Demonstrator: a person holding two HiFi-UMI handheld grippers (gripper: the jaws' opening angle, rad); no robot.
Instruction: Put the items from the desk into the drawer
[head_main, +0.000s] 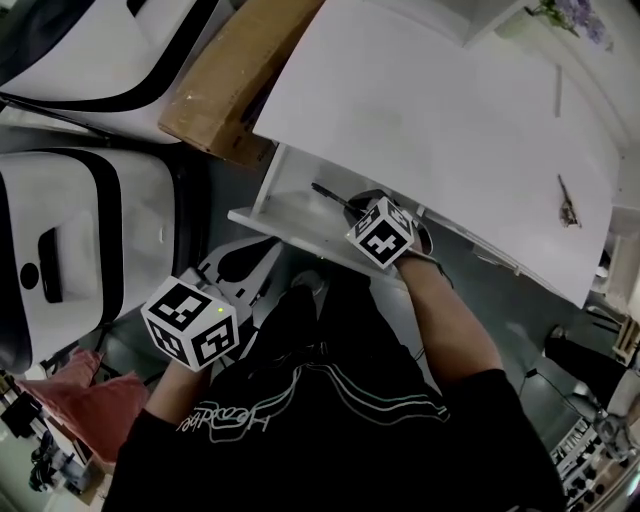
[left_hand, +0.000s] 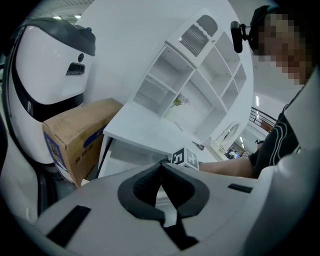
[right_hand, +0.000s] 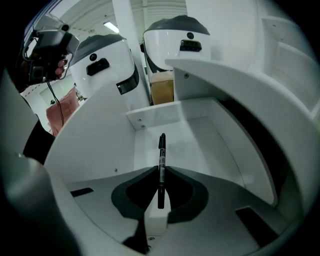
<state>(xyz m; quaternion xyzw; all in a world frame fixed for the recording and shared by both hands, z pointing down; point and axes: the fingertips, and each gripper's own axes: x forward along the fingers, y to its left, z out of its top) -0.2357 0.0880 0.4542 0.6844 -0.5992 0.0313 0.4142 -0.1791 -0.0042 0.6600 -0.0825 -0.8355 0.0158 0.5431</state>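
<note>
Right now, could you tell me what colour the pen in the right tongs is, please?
Black pen, clearest in the right gripper view.

No text reads cleanly. White cursive lettering runs across the black shirt (head_main: 300, 400) in the head view, but the word can't be made out, and the cardboard box (left_hand: 75, 132) in the left gripper view carries a blue patch and a row of small dark characters, too blurred to read. The pen (right_hand: 161, 165) has a pale label band with tiny unreadable print, and the marker cubes, left (head_main: 190, 322) and right (head_main: 381, 233), show only black-and-white square codes, no letters.
</note>
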